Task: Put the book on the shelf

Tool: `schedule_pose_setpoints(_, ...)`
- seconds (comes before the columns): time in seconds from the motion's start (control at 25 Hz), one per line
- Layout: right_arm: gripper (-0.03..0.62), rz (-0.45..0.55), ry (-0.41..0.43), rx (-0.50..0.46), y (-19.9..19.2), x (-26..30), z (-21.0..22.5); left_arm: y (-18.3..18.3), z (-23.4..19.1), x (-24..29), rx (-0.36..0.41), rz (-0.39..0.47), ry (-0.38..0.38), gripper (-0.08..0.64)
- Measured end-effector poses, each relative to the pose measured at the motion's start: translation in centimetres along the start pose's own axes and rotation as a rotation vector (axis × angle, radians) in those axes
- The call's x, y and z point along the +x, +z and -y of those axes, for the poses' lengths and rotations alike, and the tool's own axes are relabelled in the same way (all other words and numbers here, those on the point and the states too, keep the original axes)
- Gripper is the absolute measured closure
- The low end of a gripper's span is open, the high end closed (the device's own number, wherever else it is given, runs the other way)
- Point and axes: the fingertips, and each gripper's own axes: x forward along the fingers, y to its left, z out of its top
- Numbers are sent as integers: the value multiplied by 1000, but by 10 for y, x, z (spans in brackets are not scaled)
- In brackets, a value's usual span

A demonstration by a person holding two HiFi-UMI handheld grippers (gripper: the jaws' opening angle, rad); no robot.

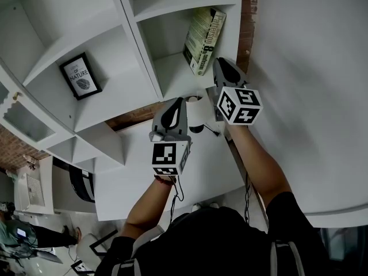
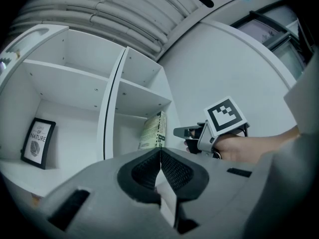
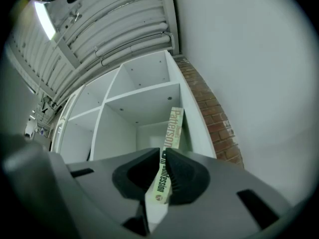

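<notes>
A pale green paperback book (image 1: 204,36) leans tilted against the right wall of a compartment in the white shelf unit (image 1: 167,76). My right gripper (image 1: 221,65) is just in front of that compartment, a little short of the book, with its jaws shut and nothing in them. In the right gripper view the book's spine (image 3: 174,125) shows behind the closed jaws (image 3: 163,156). My left gripper (image 1: 175,105) hangs lower and to the left, shut and empty (image 2: 160,156). From the left gripper view, the book (image 2: 153,131) stands in the shelf and the right gripper (image 2: 182,132) is apart from it.
A framed black picture (image 1: 80,76) stands in the compartment to the left (image 2: 37,142). A brick strip (image 1: 248,16) and a plain white wall (image 1: 310,68) border the shelf on the right. A cabinet with a glass door (image 1: 23,119) adjoins on the left.
</notes>
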Motion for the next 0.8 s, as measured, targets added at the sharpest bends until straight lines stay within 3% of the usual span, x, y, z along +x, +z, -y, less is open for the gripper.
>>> schedule_pose_setpoints(0.48,538,40,25,-138,2,-54,-12,-5,5,-14,-23,7,-8,540)
schedule_pose_setpoints(0.8,538,47,59,-178,-2,-80,-22,-23,7,-20,-40,-17,-13,540)
